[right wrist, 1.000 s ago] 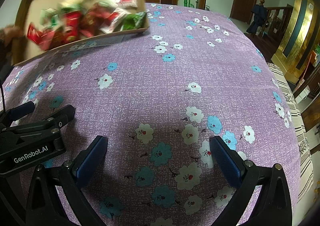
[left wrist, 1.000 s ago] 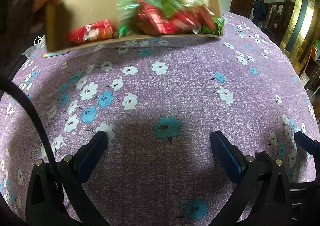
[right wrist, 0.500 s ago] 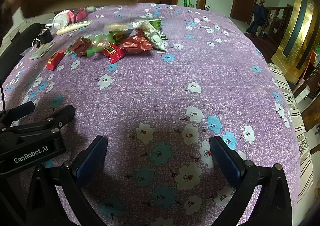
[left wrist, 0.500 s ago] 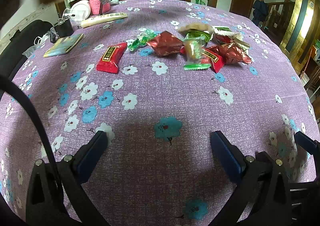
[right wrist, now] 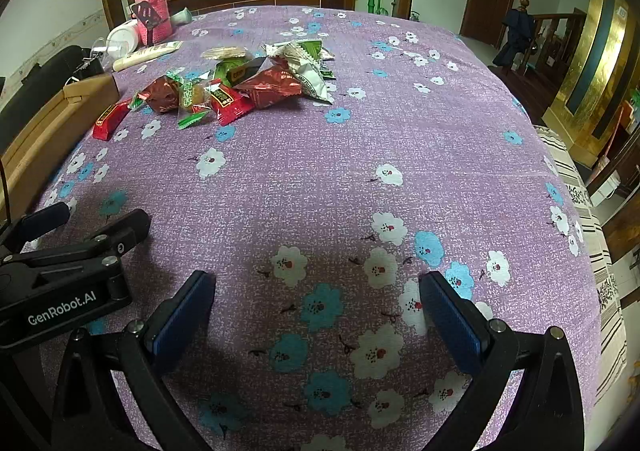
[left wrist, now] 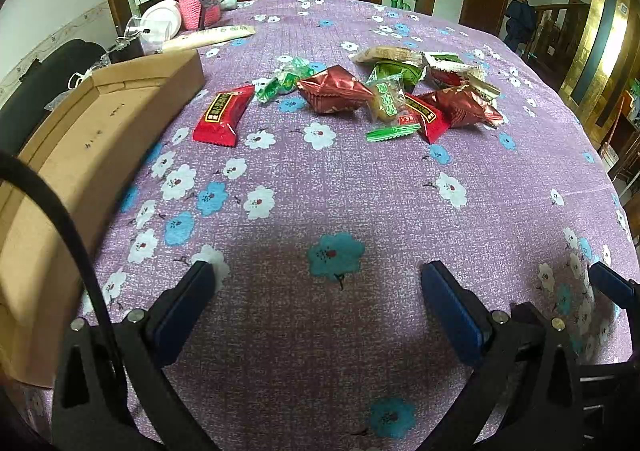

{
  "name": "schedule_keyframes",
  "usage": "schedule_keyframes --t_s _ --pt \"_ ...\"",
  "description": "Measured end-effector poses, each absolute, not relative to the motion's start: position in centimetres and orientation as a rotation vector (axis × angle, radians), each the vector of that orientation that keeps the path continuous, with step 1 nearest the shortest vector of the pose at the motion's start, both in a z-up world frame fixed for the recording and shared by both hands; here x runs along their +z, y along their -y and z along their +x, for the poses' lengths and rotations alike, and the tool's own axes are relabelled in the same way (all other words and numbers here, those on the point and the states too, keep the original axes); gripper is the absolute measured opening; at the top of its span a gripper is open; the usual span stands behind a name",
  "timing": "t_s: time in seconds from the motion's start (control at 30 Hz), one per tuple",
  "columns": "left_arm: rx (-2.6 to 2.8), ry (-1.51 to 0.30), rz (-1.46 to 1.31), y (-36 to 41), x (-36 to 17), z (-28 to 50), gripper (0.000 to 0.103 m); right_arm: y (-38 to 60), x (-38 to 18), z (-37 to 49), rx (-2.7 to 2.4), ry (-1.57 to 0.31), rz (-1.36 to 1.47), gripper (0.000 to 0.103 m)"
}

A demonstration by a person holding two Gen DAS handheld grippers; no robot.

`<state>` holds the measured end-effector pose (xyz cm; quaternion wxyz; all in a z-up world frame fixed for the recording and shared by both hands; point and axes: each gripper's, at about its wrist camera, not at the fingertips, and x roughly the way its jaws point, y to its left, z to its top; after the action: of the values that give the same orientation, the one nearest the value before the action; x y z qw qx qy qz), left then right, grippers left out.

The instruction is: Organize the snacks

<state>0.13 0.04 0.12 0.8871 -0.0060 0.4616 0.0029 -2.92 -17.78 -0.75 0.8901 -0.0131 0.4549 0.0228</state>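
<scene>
On the worktop, the snacks lay heaped at the far middle, the box along the left edge. Both the left gripper and right gripper were spread and empty, well short of the heap. The lone red pack looked easiest first, pinched across its width; the box's inside was hidden.

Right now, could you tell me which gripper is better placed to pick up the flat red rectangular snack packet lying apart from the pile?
Probably the left gripper: it is open, and the flat red rectangular snack packet lies on its side, beside the brown cardboard box.
</scene>
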Motion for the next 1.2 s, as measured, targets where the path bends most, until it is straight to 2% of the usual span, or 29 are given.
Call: schedule_keyframes --t_s 1.2 --pt "0.001 -0.966 -0.012 0.25 -0.01 0.02 0.103 17.84 -0.62 -2.77 0.033 -0.97 -0.013 0.103"
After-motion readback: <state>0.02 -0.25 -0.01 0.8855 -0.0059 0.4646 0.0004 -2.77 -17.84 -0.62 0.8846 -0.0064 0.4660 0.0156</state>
